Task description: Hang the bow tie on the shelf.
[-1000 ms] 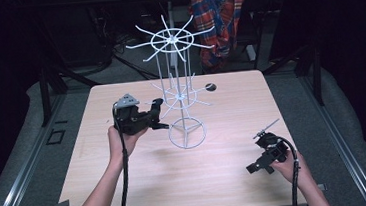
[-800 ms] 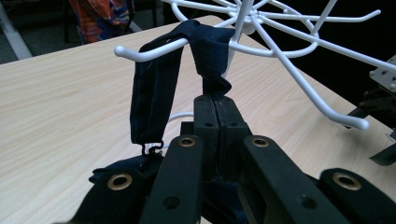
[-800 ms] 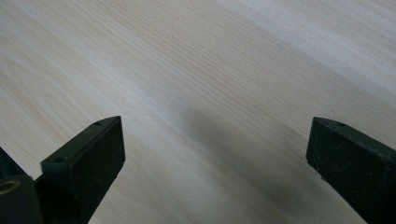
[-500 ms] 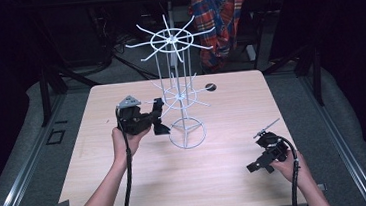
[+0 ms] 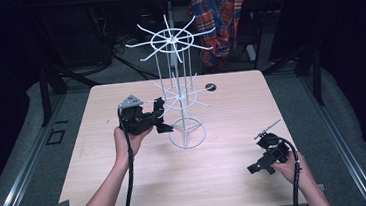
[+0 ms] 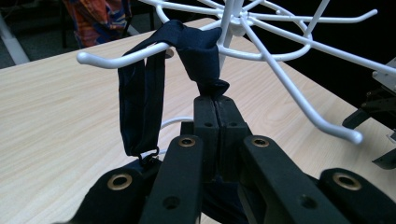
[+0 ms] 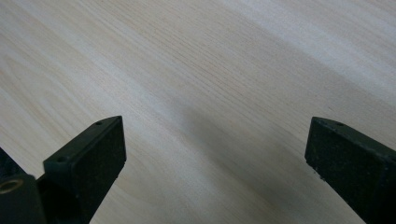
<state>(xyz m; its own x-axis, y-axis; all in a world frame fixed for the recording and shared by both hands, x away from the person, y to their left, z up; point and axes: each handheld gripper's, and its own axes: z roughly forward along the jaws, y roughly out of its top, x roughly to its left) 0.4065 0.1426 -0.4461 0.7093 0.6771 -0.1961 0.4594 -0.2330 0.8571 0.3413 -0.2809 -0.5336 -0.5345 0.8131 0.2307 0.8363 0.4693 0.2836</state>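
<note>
A dark navy fabric strap (image 6: 142, 100) hangs looped over 1 white rack (image 6: 261, 49) arm, its end pinched.

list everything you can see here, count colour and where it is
wire rack: 1, white, two tiers of hooks on a ring base, standing mid table
strap: 1, dark navy fabric, looped over a lower hook of the rack, one end pinched in the left gripper
table: 1, light wood, under everything
round hole: 1, dark, in the table top behind the rack
plaid cloth: 1, red and blue, hanging beyond the table
left gripper: 1, black, jaws shut on the strap beside the rack
right gripper: 1, black, jaws open, low over the table's near right part
hands: 2, one on each gripper
</note>
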